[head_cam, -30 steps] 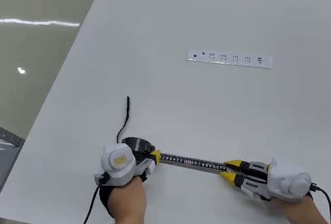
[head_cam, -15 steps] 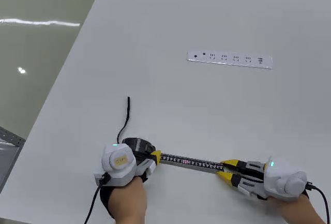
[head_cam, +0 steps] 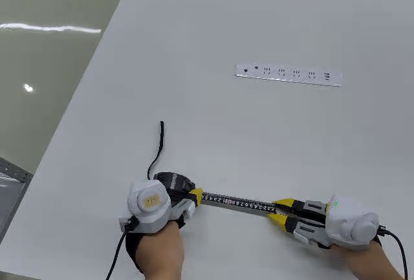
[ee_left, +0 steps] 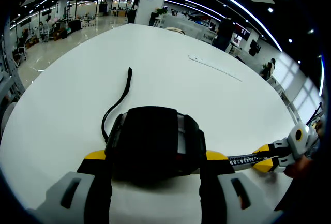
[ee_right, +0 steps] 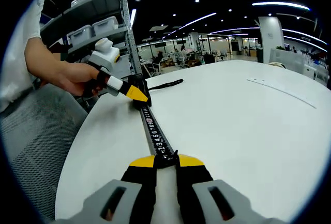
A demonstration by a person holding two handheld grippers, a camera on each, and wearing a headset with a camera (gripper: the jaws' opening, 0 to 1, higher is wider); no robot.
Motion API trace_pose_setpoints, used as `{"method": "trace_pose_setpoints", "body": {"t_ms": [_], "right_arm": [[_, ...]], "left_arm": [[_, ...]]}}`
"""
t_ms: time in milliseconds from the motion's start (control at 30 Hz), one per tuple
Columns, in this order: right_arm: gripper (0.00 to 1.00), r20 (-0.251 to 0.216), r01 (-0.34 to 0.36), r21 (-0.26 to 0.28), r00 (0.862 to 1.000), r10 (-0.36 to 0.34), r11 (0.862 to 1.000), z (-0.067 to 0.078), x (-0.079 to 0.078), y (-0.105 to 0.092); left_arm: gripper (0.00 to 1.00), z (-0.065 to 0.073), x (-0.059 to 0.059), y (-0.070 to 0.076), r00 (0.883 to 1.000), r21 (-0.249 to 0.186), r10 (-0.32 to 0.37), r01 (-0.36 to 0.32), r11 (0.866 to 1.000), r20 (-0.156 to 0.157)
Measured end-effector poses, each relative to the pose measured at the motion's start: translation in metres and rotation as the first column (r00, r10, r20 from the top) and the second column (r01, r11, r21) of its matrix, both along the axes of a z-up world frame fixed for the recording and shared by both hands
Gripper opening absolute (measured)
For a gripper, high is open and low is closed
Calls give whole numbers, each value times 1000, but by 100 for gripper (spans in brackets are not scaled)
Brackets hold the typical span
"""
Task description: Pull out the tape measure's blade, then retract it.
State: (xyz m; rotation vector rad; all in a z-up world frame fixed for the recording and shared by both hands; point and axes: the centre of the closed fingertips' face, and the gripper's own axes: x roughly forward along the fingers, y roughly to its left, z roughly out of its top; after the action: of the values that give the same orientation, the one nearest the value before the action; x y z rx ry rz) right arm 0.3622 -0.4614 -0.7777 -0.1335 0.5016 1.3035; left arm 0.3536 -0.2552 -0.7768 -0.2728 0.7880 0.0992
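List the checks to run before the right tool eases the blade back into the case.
1. Left tool gripping the case: ok, a jaw sits on each side of the black body.
2. Right tool shut on the blade: ok, pinched at its end.
3. Blade straight between the tools: ok, no kink shows above the table.
4. Return path clear: ok, the black strap trails off the far side of the case, and the power strip lies well off.
5. Blade lock released: cannot tell, the lock is not visible.
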Motion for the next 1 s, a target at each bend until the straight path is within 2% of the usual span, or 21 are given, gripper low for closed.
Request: {"method": "trace_pose_setpoints", "body": {"t_ms": [1000], "right_arm": [[13,-15,-30,18,999,30,999,1,-2,41]], "left_arm": [[67,0,0,0,1000,-5,-1,1,1000,2]]}}
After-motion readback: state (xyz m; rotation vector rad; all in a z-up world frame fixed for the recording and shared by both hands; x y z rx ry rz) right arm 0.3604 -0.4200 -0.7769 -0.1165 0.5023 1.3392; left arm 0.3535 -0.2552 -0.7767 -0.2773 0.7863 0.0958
